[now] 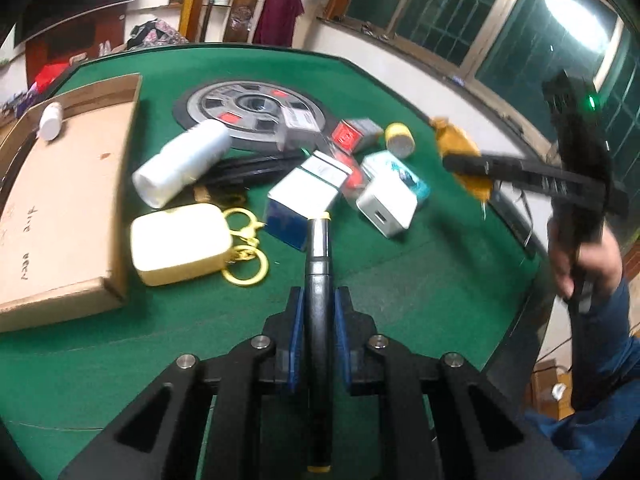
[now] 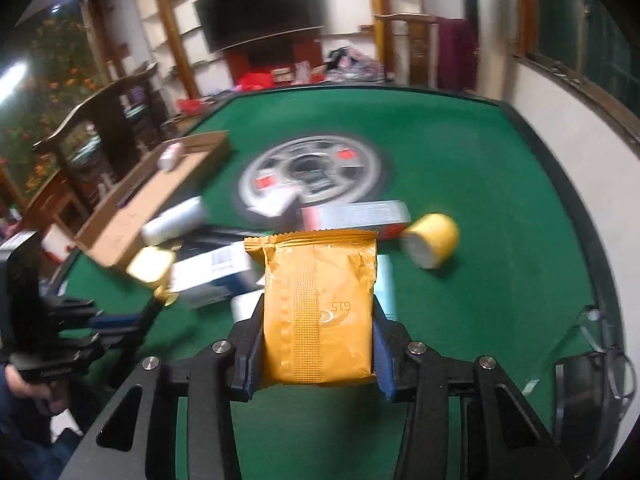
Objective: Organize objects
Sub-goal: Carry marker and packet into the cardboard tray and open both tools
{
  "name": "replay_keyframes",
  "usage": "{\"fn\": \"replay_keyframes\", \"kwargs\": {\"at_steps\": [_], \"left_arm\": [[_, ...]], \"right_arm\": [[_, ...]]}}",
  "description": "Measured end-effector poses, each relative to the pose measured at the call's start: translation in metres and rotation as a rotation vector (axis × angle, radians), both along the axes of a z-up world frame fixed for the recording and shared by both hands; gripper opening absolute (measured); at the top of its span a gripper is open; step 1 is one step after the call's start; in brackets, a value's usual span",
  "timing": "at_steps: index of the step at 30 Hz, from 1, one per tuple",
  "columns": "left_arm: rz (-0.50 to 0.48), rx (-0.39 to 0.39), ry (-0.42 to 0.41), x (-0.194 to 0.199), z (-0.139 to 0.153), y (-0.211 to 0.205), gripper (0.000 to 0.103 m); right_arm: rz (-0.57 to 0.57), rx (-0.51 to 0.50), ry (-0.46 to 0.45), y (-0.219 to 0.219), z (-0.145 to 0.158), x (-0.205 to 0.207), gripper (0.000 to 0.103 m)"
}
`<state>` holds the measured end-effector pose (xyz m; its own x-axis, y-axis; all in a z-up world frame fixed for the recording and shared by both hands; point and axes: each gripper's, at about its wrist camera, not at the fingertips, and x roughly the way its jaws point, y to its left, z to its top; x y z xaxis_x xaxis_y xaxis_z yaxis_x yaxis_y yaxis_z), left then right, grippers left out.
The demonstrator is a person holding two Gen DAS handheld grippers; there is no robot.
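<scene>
Black pen with yellow ends (image 1: 318, 280) clamped in left hand-held gripper (image 1: 318, 300); right hand-held gripper (image 2: 316, 344) grips orange foil packet (image 2: 318, 308) above green table (image 2: 480, 200)

- The room is dim, lit by a bright lamp (image 1: 576, 16) that glares white in the window.
- Both pictures are blurry from moving.
- Edges bend round and go black at the corners.
</scene>
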<state>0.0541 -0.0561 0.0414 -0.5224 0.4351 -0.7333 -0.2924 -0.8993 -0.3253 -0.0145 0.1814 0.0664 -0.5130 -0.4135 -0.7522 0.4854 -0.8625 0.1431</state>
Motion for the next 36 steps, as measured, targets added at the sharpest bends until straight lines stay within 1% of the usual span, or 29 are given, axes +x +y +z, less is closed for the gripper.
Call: {"fn": "replay_keyframes", "kwargs": {"at_steps": [7, 11, 18, 25, 31, 36], "left_arm": [[0.111, 0.052, 0.064, 0.01, 0.024, -0.055, 0.015], [0.176, 0.08, 0.096, 0.019, 0.033, -0.089, 0.015], [0.237, 0.124, 0.135, 0.023, 0.045, -0.123, 0.015], [0.268, 0.167, 0.181, 0.023, 0.052, -0.142, 0.015], [0.294, 0.196, 0.188, 0.019, 0.055, -0.161, 0.015], [0.327, 0.201, 0.192, 0.008, 0.055, -0.178, 0.015]], "right_arm": [[0.15, -0.036, -0.056, -0.069, -0.004, 0.018, 0.049], [0.2, -0.044, -0.049, -0.103, -0.002, 0.026, 0.049], [0.265, -0.069, -0.058, -0.152, 0.0, 0.033, 0.049], [0.258, -0.095, -0.057, -0.169, 0.006, 0.027, 0.049], [0.252, -0.095, -0.057, -0.181, 0.011, 0.016, 0.049], [0.236, -0.097, -0.059, -0.193, 0.012, 0.001, 0.049]]}}
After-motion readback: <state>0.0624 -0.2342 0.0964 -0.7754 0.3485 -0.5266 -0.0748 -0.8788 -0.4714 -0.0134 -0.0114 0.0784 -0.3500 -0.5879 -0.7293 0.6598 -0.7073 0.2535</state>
